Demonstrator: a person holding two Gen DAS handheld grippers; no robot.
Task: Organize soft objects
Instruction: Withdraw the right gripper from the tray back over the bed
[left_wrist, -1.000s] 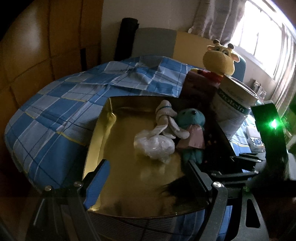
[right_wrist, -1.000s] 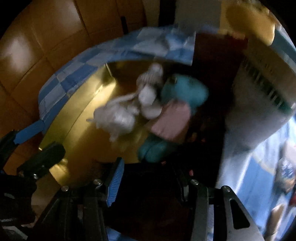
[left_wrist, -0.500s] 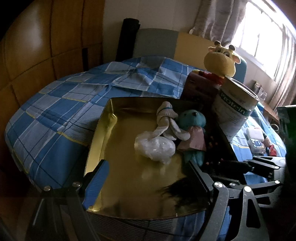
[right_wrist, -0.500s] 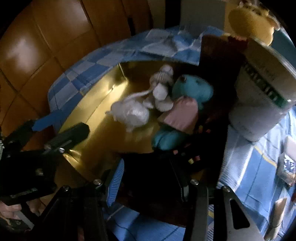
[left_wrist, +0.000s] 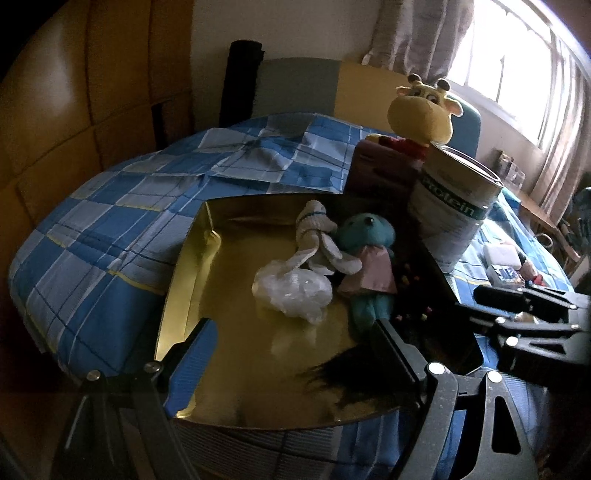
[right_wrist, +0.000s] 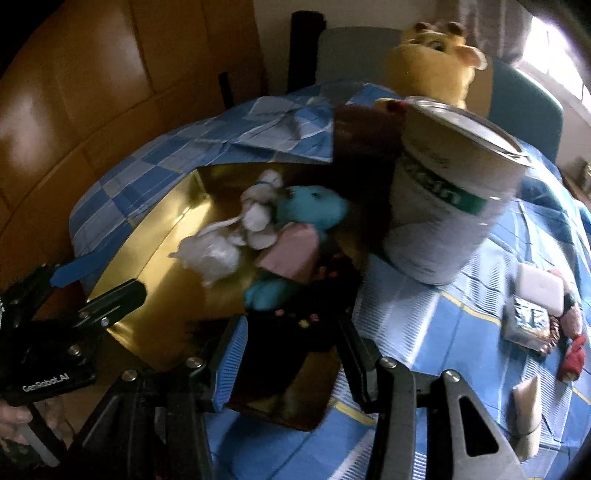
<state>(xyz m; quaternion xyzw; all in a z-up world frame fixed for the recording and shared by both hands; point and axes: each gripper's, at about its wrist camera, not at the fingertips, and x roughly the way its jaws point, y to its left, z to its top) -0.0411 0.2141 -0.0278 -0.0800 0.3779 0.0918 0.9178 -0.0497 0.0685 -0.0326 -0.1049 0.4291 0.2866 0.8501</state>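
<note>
- Right wrist view: the right hand-held gripper (right_wrist: 290, 325) is backing up and away from the gold tray (right_wrist: 155, 240), so more of the checked bed (right_wrist: 424, 325) is showing than a second ago.
- Its jaws are standing part open around the tray's dark near wall; whether they are clamping it is not showing.
- The teal bear (left_wrist: 365, 240) and white soft toy (left_wrist: 317, 236) are lying together mid-frame in the tray, touching, seemingly already placed.
- The left hand-held gripper (left_wrist: 293, 326) is hovering wide open and empty at the lower frame, just short of them.
</note>
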